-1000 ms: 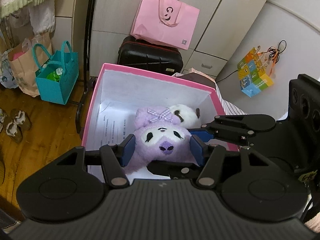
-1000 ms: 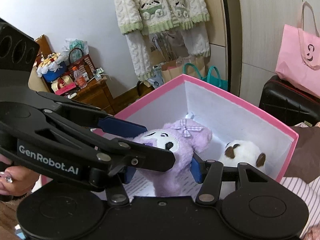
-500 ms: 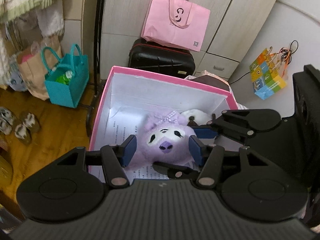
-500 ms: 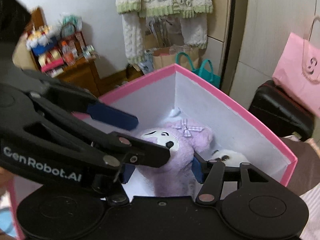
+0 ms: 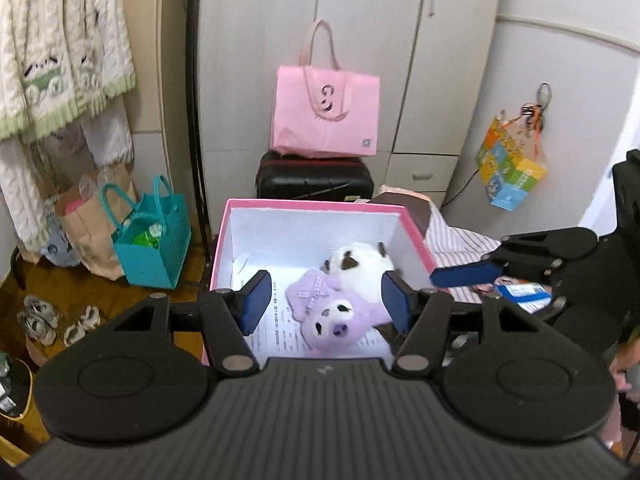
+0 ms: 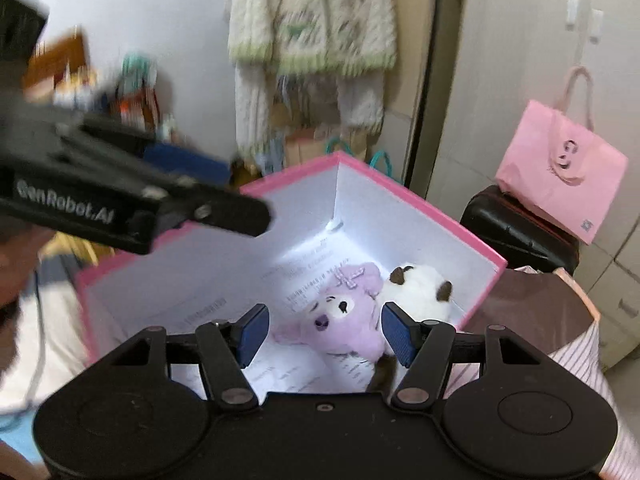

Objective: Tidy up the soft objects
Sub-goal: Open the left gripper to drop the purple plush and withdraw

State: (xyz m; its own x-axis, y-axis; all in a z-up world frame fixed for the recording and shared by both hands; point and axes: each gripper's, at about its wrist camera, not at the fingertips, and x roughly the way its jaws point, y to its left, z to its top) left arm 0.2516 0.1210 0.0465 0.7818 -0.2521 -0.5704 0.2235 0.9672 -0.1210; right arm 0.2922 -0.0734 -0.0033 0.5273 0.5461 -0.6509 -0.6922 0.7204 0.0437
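Jaws on both grippers are opening with nothing between the pads: the left gripper (image 5: 324,300) and the right gripper (image 6: 324,330) both hang above the pink box (image 5: 224,240), released. Inside, the purple plush (image 5: 338,318) lies face up near the box's front right corner, touching the white plush with brown ears (image 5: 360,258) just behind it against the right wall; printed paper (image 5: 280,328) lines the floor.

The likeliest trouble, as I judge it: the left side of the box stays bare while both toys crowd the right, so further soft things dropped there may pile up and spill over the rim. The two grippers hover close together and could knock each other.

In the right wrist view the left gripper's arm is smeared by motion blur, and the shelf behind it is unreadable. What the box rests on is hidden. The purple plush's body is partly hidden behind the right gripper's housing.
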